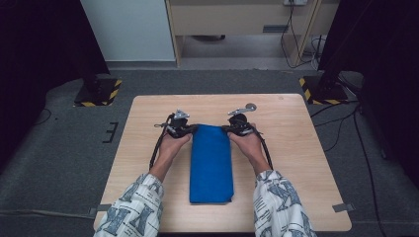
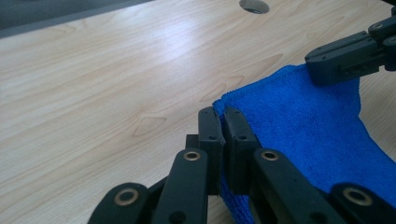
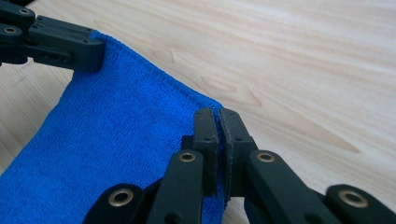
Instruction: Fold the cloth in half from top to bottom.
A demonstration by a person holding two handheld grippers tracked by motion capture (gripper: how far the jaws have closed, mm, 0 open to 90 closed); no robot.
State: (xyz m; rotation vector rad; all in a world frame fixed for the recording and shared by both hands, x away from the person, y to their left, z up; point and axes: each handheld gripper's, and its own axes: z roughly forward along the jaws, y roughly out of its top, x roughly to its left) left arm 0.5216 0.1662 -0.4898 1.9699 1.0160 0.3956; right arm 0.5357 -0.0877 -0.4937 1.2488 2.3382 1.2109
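Each claw pinches a far corner of the blue towel (image 1: 211,163).

Pale wooden table (image 1: 296,148) under a folded blue towel (image 1: 211,165)

Even overhead light, soft shadows; dark corners (high view); close-ups sharp.
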